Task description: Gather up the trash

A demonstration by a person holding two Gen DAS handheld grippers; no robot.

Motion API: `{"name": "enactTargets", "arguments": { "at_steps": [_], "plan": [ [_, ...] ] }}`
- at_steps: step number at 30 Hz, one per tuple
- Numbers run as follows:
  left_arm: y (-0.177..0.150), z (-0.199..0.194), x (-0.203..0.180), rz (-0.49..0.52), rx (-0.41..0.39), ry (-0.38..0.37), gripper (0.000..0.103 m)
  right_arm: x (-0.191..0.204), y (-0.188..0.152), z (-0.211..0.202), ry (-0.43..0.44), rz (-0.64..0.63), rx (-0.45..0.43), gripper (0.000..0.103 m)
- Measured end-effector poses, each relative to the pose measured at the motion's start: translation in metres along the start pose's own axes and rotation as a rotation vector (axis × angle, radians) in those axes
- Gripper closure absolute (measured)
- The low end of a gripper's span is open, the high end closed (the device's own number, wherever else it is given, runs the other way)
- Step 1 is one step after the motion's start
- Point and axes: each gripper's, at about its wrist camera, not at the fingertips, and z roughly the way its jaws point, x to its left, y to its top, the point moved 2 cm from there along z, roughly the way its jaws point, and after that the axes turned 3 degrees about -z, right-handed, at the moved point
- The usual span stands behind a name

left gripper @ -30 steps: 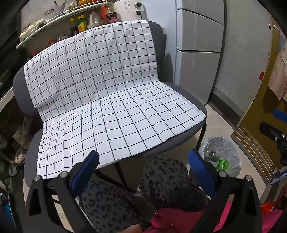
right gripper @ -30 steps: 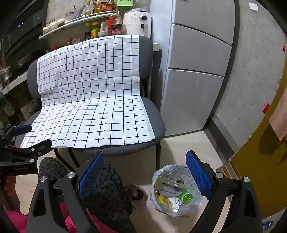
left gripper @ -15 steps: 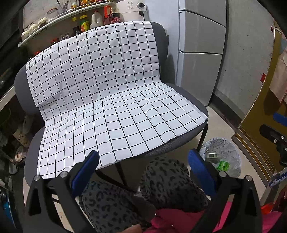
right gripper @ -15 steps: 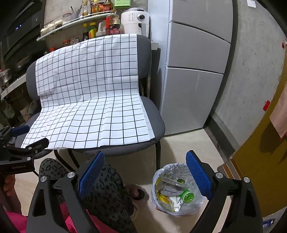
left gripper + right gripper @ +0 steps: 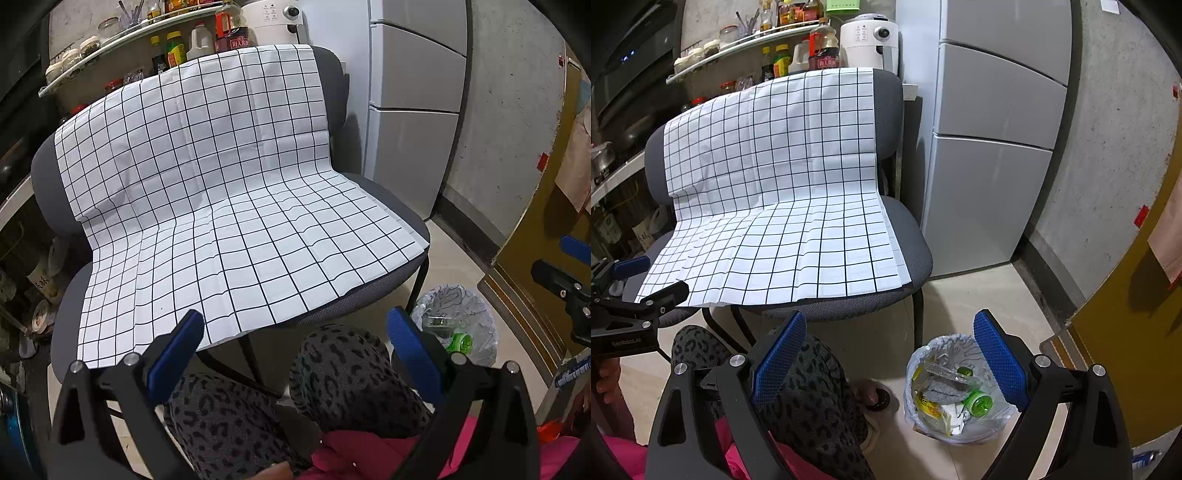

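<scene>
Between the spread blue fingers of both grippers, almost nothing is changed from half a second ago.

Both the left gripper (image 5: 295, 328) and the right gripper (image 5: 890, 332) are held wide open and empty, as before. The trash bag (image 5: 956, 391), filled with wrappers and a green-capped bottle (image 5: 977, 402), is seen just inside the right finger (image 5: 997, 358); the checked cloth (image 5: 207, 192) on the chair (image 5: 905, 236) is shifted slightly lower beyond the fingertips.
</scene>
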Motion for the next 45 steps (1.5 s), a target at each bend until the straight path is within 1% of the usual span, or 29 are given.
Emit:
{"name": "enactTargets", "arguments": {
  "at_steps": [10,11,45],
  "plan": [
    [0.0017,-0.0019,0.0009,0.001,-0.004,0.004,0.007,-0.0020,-0.0005,0.0010,0.003,0.002,0.000,0.011],
    [0.0018,-0.0020,0.0010,0.019,-0.004,0.002,0.007,-0.0019,-0.0006,0.0012,0.004,0.002,0.001,0.012],
    [0.0007,-0.0015,0.0069,0.029,-0.004,-0.003,0.007,-0.0023,-0.0013,0.0046,0.002,0.007,0.008,0.011]
  ]
}}
